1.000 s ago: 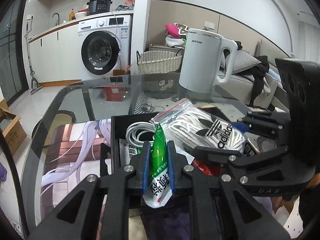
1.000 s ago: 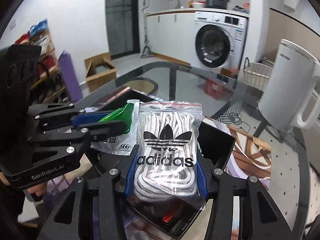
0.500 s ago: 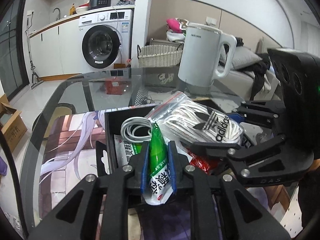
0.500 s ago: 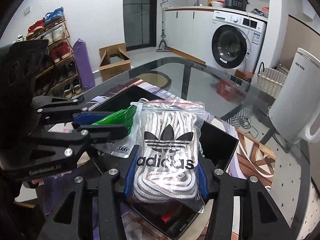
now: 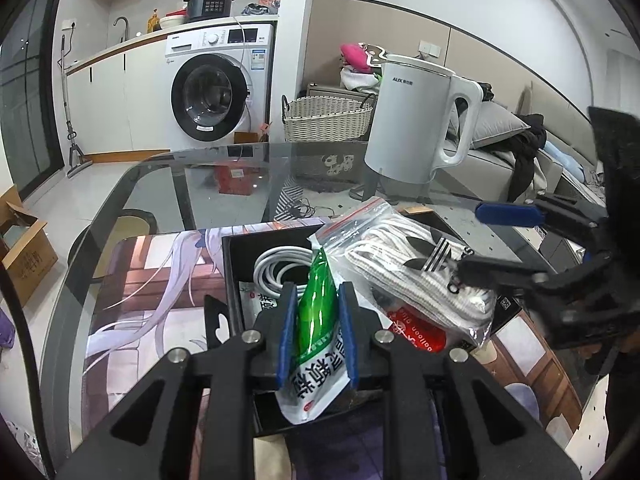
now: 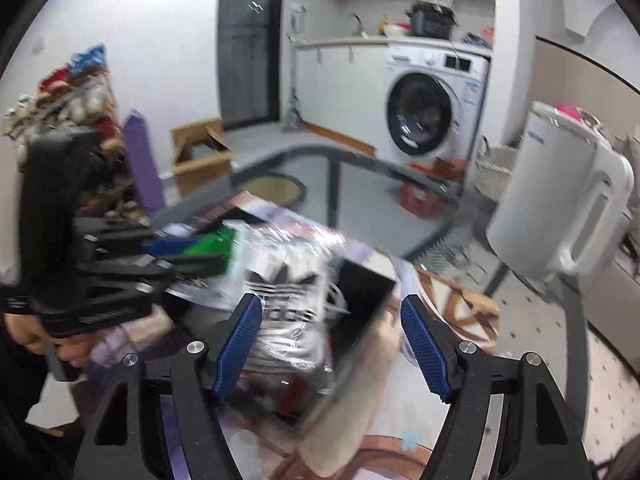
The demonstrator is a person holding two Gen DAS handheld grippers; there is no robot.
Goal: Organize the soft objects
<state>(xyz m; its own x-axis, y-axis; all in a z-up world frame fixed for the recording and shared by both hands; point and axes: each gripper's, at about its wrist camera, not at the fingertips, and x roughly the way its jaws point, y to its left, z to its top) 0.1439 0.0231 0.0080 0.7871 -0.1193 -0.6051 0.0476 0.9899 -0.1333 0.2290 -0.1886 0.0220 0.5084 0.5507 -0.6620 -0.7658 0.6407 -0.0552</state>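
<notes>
Since a second ago, right gripper (image 6: 332, 344) jaws opening off the bag of laces (image 5: 416, 276), now lying atop the black box (image 5: 234, 264) mid-table. Left gripper (image 5: 316, 332) clamps green pouch (image 5: 318, 320). Risk: bag slipping over the box's rim, snagging rising pads.

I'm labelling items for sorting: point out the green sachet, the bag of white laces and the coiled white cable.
green sachet (image 5: 316, 312), left wrist view, on its green upper half between the pads.
bag of white laces (image 5: 404, 268), left wrist view, on the laces inside.
coiled white cable (image 5: 276, 268), left wrist view, on the coil's loops.
</notes>
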